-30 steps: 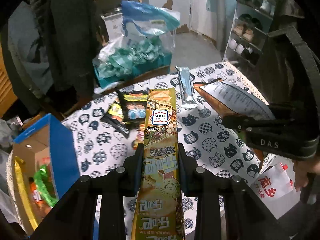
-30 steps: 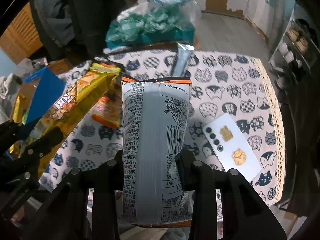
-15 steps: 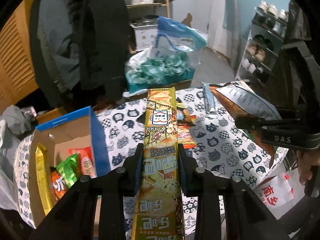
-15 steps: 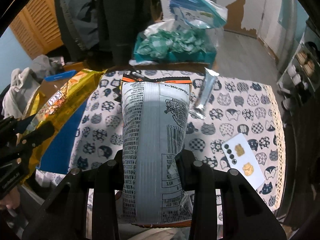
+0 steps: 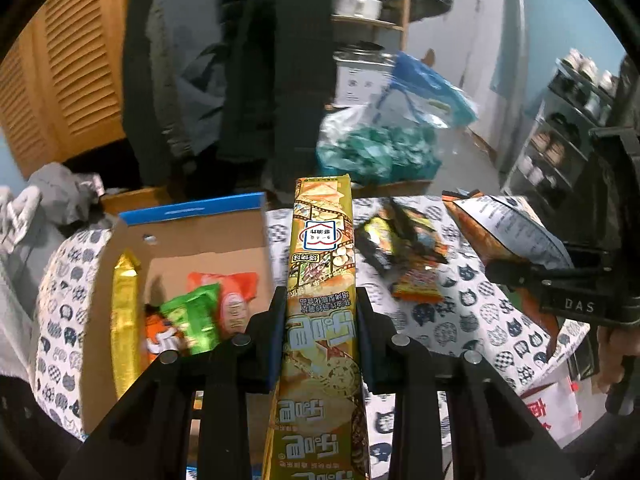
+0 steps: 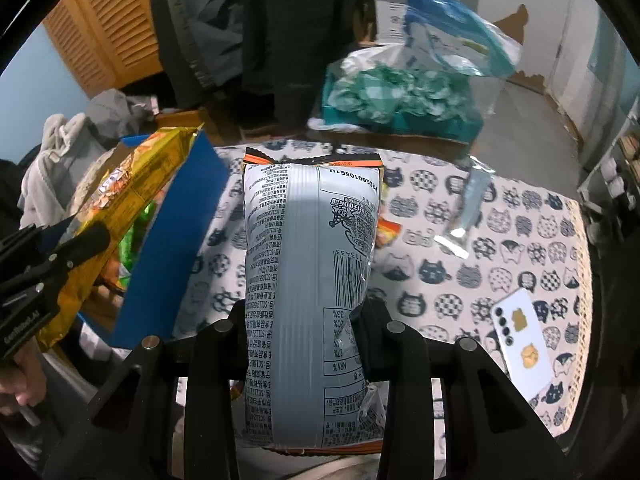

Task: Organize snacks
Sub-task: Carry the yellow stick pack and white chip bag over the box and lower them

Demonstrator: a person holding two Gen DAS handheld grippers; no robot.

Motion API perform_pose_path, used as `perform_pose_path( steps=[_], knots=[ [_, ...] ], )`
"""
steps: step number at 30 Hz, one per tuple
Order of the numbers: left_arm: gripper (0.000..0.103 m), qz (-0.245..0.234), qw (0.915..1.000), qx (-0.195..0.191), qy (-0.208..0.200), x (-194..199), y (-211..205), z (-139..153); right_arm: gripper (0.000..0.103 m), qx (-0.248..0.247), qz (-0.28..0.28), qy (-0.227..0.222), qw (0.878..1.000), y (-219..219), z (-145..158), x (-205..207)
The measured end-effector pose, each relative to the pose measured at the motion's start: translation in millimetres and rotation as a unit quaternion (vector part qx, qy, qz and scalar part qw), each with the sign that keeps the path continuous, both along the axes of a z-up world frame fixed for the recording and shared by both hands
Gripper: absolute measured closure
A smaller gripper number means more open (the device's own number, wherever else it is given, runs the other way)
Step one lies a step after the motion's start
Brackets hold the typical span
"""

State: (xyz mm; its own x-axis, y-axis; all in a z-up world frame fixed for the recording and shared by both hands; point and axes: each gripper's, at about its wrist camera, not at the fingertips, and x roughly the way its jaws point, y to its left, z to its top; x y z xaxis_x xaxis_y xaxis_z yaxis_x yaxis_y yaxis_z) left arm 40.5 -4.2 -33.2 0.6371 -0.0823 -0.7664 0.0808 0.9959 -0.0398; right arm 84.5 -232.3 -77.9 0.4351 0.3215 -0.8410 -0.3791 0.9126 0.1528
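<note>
Both tools tilted down: left tool clamps yellow pack.

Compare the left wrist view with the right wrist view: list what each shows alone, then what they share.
Only the left wrist view: the green packet and gold stick inside the cardboard box.
Only the right wrist view: a white phone on the cat-print tablecloth.
Both: the left hand-held gripper clamping the long yellow pack, and the right hand-held gripper clamping the grey-backed bag.
</note>
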Motion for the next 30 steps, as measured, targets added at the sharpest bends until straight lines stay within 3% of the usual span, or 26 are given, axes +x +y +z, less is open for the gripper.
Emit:
perform_pose_path(
  steps=[15,30],
  knots=[
    [0.072,0.088,0.9955,-0.029,0.020,-1.6,92.7,-18.8,0.069,-0.010,0.070,0.004,0.997,108.8,9.3,5.8],
    [0.072,0.139,0.9857,-0.062,0.073,-2.3,145.5,-69.1,0.069,-0.009,0.107,0.037,0.994,189.6,-5.9,16.8]
  ],
)
